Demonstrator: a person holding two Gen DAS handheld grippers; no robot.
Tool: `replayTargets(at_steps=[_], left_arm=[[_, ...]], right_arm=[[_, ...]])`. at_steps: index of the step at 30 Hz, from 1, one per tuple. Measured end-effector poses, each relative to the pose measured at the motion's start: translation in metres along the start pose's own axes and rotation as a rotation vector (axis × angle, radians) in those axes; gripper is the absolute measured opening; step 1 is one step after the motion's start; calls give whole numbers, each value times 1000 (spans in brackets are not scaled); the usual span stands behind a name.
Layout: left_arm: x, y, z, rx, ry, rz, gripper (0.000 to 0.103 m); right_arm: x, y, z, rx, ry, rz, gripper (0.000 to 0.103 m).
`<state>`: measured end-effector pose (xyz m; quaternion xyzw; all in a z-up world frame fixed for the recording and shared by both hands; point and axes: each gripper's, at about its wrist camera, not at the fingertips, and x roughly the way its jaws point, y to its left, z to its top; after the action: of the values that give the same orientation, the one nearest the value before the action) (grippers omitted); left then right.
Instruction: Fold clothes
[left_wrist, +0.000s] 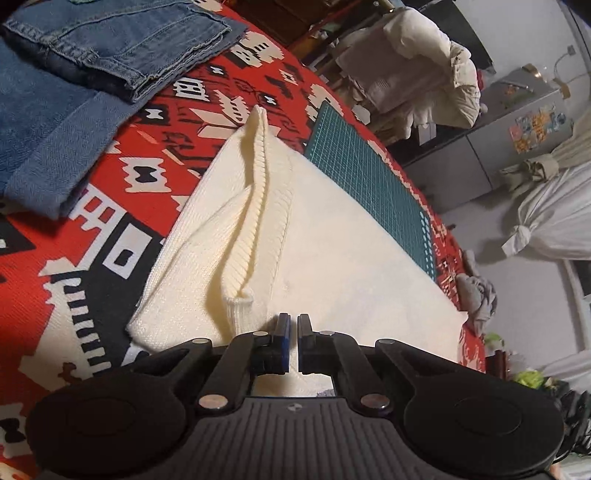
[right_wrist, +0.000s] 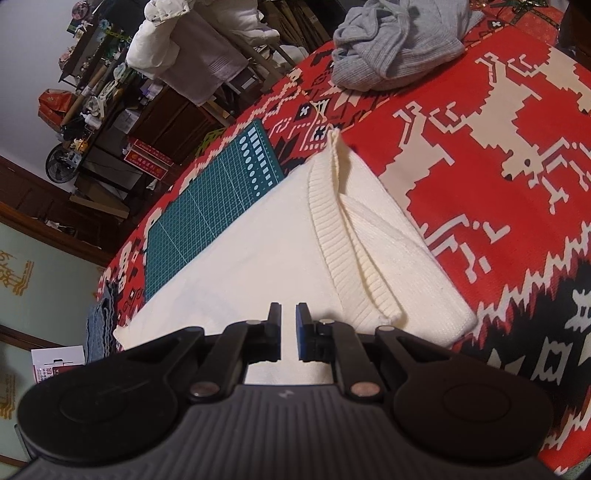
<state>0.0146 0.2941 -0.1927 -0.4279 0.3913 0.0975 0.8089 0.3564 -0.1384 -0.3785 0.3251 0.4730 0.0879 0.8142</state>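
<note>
Both the left gripper and right gripper, jaws narrowed and gripping nothing, are hovering over the cream sweater, its ribbed hem folded toward twelve o'clock, seemingly ready to pinch.

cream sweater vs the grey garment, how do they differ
The cream sweater lies spread flat with a sleeve folded over it; the grey garment sits in a crumpled heap. The cream sweater lies partly on the green cutting mat; the grey garment lies off it, near the edge. Both rest on the red patterned cloth.
</note>
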Motion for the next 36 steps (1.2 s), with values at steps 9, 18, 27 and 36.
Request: replayTargets(at_steps=[9, 18, 27, 36], left_arm=[[-13, -8, -3, 60, -52, 37, 15], [-24, -11, -1, 86, -108, 39, 30], [-29, 21, 29, -53, -153, 73, 24], [-21, 26, 47, 12, -189, 175, 18]], right_arm=[[-2, 1, -1, -5, 1, 7, 11], [-6, 9, -2, -52, -11, -9, 20], [-9, 16, -3, -73, -10, 16, 21], [-6, 19, -2, -92, 1, 20, 21]])
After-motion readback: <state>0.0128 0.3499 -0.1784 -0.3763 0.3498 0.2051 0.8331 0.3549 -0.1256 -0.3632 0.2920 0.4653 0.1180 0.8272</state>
